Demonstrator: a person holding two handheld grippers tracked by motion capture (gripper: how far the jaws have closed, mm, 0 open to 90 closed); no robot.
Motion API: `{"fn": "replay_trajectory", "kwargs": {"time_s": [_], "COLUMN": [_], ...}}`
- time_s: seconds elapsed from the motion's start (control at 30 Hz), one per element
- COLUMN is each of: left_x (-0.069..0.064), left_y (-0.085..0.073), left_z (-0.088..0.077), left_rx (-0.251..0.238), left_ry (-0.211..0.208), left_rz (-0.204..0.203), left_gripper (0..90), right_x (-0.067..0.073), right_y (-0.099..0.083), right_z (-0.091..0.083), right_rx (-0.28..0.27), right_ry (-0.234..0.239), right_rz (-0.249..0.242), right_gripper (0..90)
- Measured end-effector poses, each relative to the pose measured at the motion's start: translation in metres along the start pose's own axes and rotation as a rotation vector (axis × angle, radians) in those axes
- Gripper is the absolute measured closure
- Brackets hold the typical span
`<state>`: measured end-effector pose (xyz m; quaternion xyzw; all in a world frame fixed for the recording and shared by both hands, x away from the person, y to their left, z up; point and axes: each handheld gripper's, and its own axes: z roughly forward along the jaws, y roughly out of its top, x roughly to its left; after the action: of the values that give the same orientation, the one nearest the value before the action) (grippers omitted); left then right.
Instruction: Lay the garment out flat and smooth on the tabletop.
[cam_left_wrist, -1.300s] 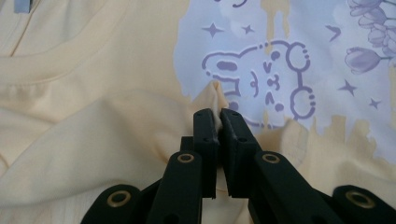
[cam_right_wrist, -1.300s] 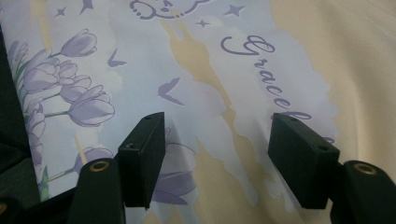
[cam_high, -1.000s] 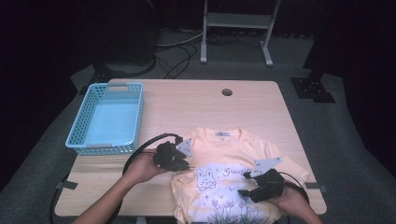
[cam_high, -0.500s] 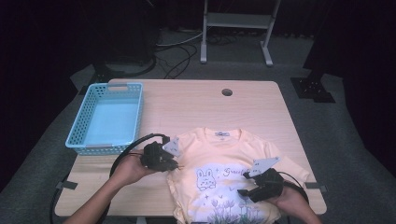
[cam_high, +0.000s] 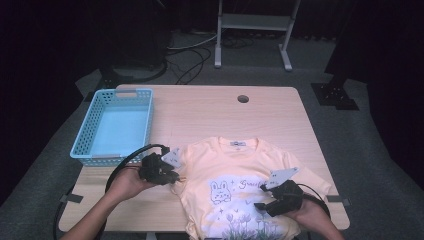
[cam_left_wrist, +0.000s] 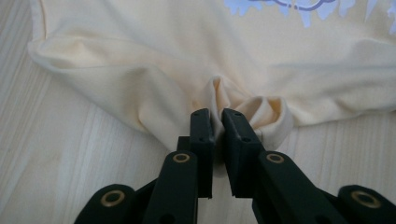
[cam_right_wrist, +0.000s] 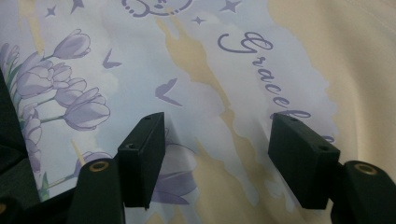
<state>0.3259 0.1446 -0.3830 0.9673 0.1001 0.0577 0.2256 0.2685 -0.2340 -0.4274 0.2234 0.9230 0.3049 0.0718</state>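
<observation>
The left gripper (cam_left_wrist: 215, 122) pinches a bunched sleeve of the one yellow T-shirt (cam_high: 235, 185) lying on the table (cam_high: 210, 112) – the right gripper (cam_right_wrist: 217, 140) hovers over its print, jaws wide, holding nothing – beside one blue basket (cam_high: 116, 125).

Looks like a lab/studio: dark backdrop, floor cables (cam_high: 195, 55), equipment stand (cam_high: 252, 30), wood table (cam_high: 210, 110).

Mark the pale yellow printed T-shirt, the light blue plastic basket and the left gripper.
Pale yellow printed T-shirt (cam_high: 235, 165), high view, chest.
Light blue plastic basket (cam_high: 82, 150), high view, left rim.
Left gripper (cam_left_wrist: 217, 122), left gripper view, between fingertips.
</observation>
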Motion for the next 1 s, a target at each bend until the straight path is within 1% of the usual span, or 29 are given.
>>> {"fn": "replay_trajectory", "kwargs": {"time_s": [0.03,0.07,0.1,0.17,0.23,0.3,0.4,0.5,0.53,0.57,0.7,0.8,0.87,0.9,0.93,1.0], "left_x": [0.000,0.001,0.001,0.001,0.000,-0.002,-0.005,-0.008,-0.008,-0.010,-0.013,-0.017,-0.020,-0.020,-0.023,-0.027], "left_y": [-0.001,-0.003,-0.003,-0.002,0.001,0.006,0.014,0.022,0.022,0.028,0.038,0.045,0.049,0.049,0.053,0.057], "left_z": [-0.001,-0.002,-0.004,-0.009,-0.012,-0.012,-0.009,-0.004,-0.004,0.000,0.011,0.021,0.026,0.026,0.032,0.037], "left_rx": [-0.003,-0.014,-0.027,-0.056,-0.072,-0.082,-0.082,-0.093,-0.093,-0.100,-0.092,-0.097,-0.101,-0.101,-0.097,-0.096], "left_ry": [0.005,0.002,0.002,0.001,0.004,-0.002,-0.010,-0.019,-0.019,-0.033,-0.058,-0.079,-0.100,-0.100,-0.113,-0.127], "left_rz": [-0.010,-0.022,-0.025,-0.036,-0.031,-0.021,-0.003,0.005,0.005,0.008,0.025,0.024,0.025,0.025,0.032,0.036], "left_gripper": [78.7,75.4,75.2,72.1,70.7,69.4,66.9,64.8,64.7,64.3,62.4,60.6,59.2,58.5,57.4,56.9], "right_x": [0.000,0.000,0.000,0.000,0.000,0.000,0.000,0.000,0.000,0.000,-0.001,-0.001,-0.001,-0.001,-0.001,-0.001], "right_y": [0.000,0.000,0.000,0.001,0.001,0.001,0.000,0.000,-0.001,-0.001,-0.001,-0.001,-0.001,-0.001,-0.001,-0.002], "right_z": [0.000,0.000,0.000,0.000,0.000,0.000,0.000,0.000,0.000,0.000,0.000,0.000,0.000,0.000,0.000,0.000], "right_rx": [0.000,0.001,0.002,0.005,0.004,0.005,0.000,-0.005,-0.006,-0.007,-0.011,-0.012,-0.014,-0.014,-0.015,-0.016], "right_ry": [0.000,0.000,0.000,0.000,0.001,0.001,0.001,0.001,0.001,0.002,0.005,0.006,0.008,0.008,0.008,0.008], "right_rz": [-0.001,-0.001,-0.001,0.000,-0.003,-0.004,-0.004,-0.002,-0.003,-0.003,-0.008,-0.011,-0.013,-0.014,-0.014,-0.016], "right_gripper": [35.6,35.6,35.6,35.5,35.5,35.5,35.5,35.5,35.6,35.5,35.5,35.5,35.5,35.5,35.5,35.4]}}
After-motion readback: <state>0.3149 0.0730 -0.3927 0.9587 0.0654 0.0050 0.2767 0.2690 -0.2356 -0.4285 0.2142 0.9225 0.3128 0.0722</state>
